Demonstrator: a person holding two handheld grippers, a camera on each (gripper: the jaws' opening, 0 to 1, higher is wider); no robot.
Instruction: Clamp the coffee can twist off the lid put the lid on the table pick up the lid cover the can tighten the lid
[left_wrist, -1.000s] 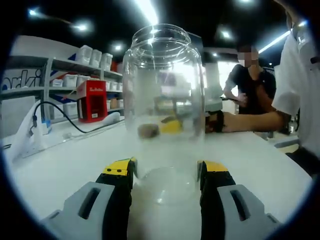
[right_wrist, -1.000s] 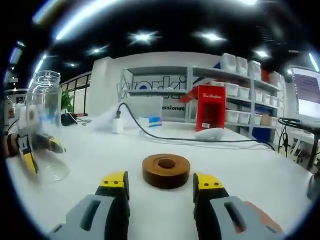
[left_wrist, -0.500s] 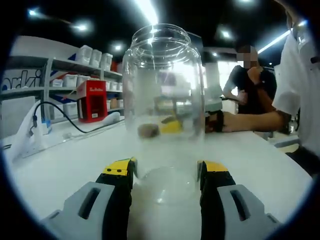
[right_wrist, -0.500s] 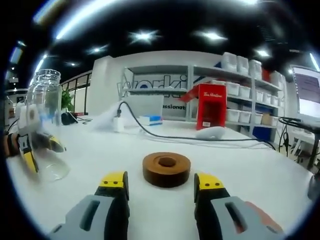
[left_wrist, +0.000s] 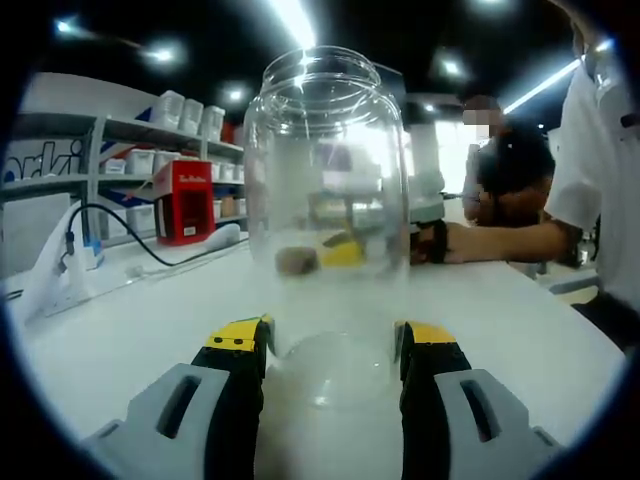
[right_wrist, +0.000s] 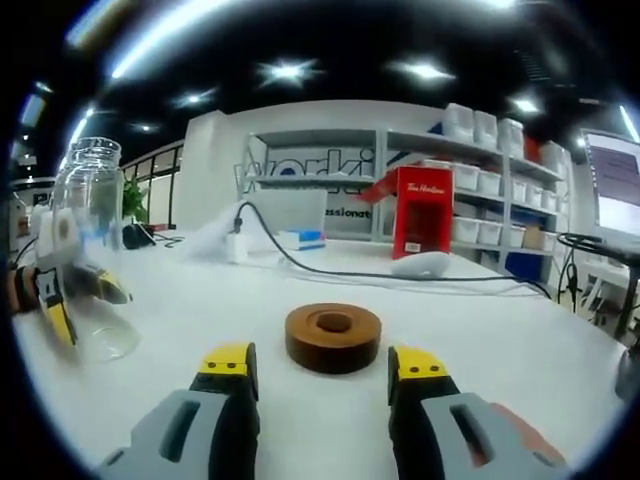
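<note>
Bright ceiling strip lights (left_wrist: 295, 20), fisheye-bent edges, glare on glass jar (left_wrist: 328, 200).

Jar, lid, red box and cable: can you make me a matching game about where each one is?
Things:
1. jar
2. lid
3. red box
4. cable

Places:
A. standing at the back by the shelves
B. lying flat on the table in front of the right gripper
C. snaking across the table
D. between the left gripper jaws

Pairs: 1-D, 2-B, 3-A, 4-C
</note>
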